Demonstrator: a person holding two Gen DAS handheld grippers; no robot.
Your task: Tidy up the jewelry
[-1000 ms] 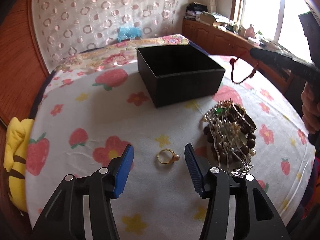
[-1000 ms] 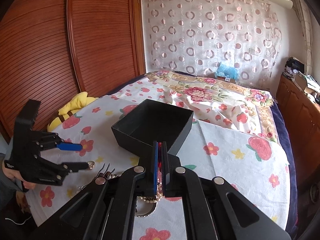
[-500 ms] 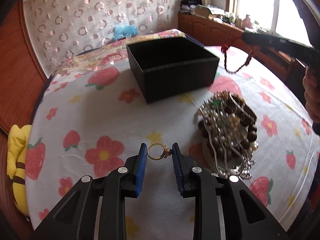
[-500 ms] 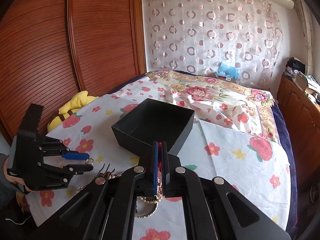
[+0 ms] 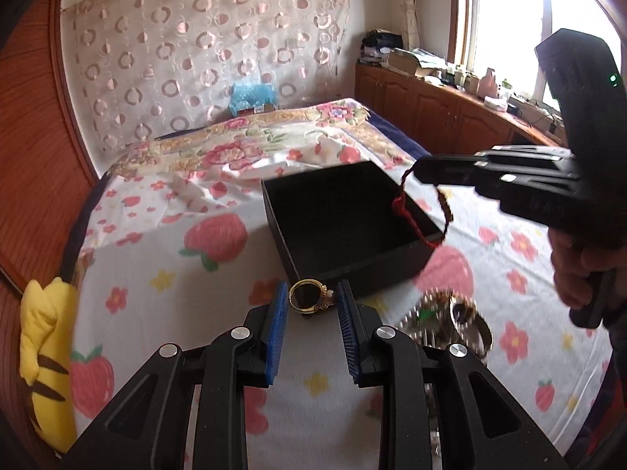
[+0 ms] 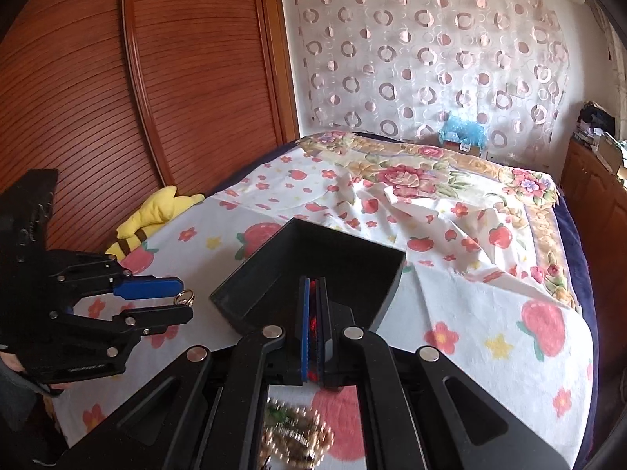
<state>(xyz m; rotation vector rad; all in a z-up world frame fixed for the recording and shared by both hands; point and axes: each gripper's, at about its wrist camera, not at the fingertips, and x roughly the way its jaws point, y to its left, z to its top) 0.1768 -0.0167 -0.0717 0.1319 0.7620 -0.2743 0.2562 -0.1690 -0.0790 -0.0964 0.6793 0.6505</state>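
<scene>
Holding the ring [image 5: 309, 297] tight in my left claw [image 5: 310, 298], I have lifted it off the bed up to the box [image 5: 348, 227]. My right claw [image 6: 312, 305] stays pinched on the red cord [image 5: 407, 215], now over the box.

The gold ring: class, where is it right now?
In the left wrist view the gold ring sits low and central, clamped in the left gripper, just short of the black box.
</scene>
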